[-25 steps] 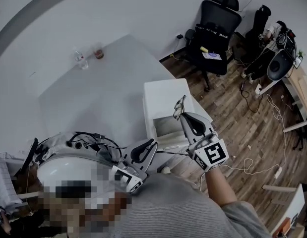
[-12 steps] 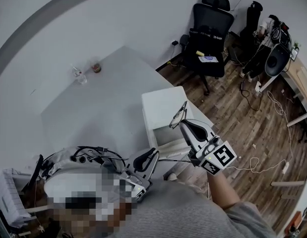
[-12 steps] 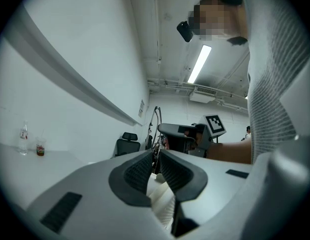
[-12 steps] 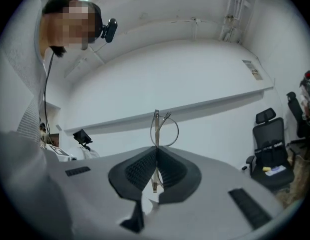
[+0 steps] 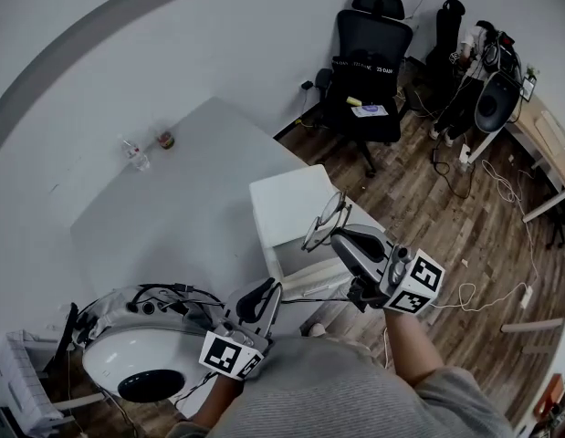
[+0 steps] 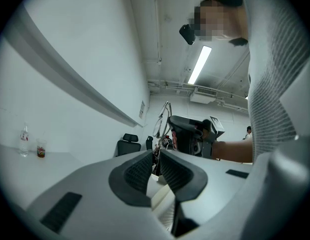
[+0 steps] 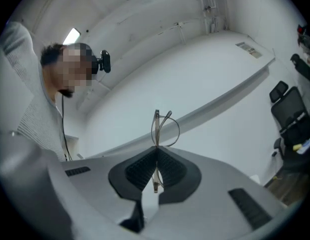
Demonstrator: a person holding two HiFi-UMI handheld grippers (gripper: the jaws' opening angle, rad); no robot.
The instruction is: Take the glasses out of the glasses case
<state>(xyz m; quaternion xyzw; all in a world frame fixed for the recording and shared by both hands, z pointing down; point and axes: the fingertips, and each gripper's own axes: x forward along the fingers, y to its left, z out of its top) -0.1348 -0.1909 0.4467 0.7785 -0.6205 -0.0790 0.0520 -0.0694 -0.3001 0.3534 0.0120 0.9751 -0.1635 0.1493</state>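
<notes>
Thin wire-framed glasses (image 5: 320, 222) hang in the air, pinched by one temple in my right gripper (image 5: 335, 235), which is shut on them and tilted slightly upward. In the right gripper view the glasses (image 7: 162, 126) stick up from between the closed pads of the right gripper (image 7: 156, 151). My left gripper (image 5: 271, 290) sits lower and nearer to me, pointing level. In the left gripper view the left gripper (image 6: 156, 161) has its pads nearly together, with a pale piece that looks like the glasses case (image 6: 162, 194) wedged low between them. Ahead of it are the glasses (image 6: 162, 116) and the right gripper (image 6: 171, 123).
A white cabinet (image 5: 291, 199) stands under both grippers beside a white table (image 5: 172, 208) with a bottle (image 5: 131, 153) and a cup (image 5: 165, 140). A black office chair (image 5: 369, 62) stands behind on the wooden floor (image 5: 465, 245). A white domed device with cables (image 5: 141, 363) is at my left.
My right gripper has risen with the glasses and rolled, so its marker cube now faces more to the right. The left gripper has stayed where it was.
</notes>
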